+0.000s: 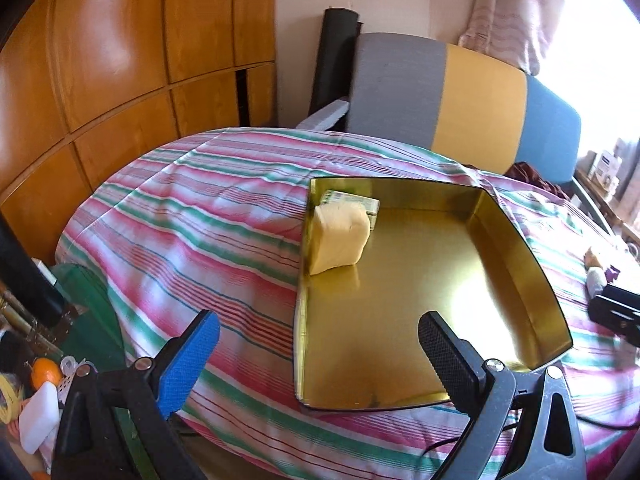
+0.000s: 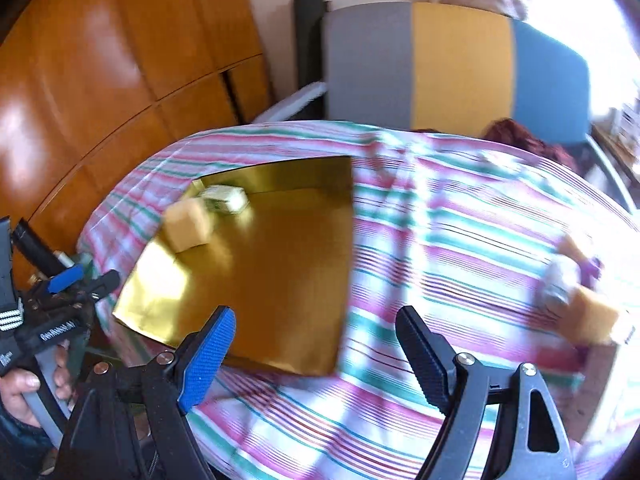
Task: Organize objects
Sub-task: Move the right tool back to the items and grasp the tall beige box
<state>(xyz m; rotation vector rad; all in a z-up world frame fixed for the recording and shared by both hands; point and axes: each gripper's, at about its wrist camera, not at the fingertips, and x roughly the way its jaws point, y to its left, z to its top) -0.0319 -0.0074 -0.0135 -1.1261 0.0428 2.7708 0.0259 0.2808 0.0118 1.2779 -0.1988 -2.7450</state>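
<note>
1. Left wrist view: your left claw [image 1: 320, 356] stands wide with nothing between its pads, straddling the near left edge of the gold tin tray [image 1: 520, 240]. The tray lies on the striped bedcover [image 1: 192, 220], which is bare and open from 9 to 12 o'clock.
2. In the tray's far left corner at 12 o'clock, a yellow sponge block [image 1: 338, 236] stands against the wall, touching a small green-printed box [image 1: 352, 200] behind it. The rest of the tray floor is bare.
3. Right wrist view, blurred: your right claw [image 2: 316, 344] is wide and holds nothing, its blue pad over the tray's [image 2: 280, 272] near corner.
4. Open cover runs from 12 to 2 o'clock. At 3 o'clock lie loose items [image 2: 580, 292], too smeared to name.
5. At 9 o'clock your hand [image 2: 24, 392] grips the left claw's handle.
</note>
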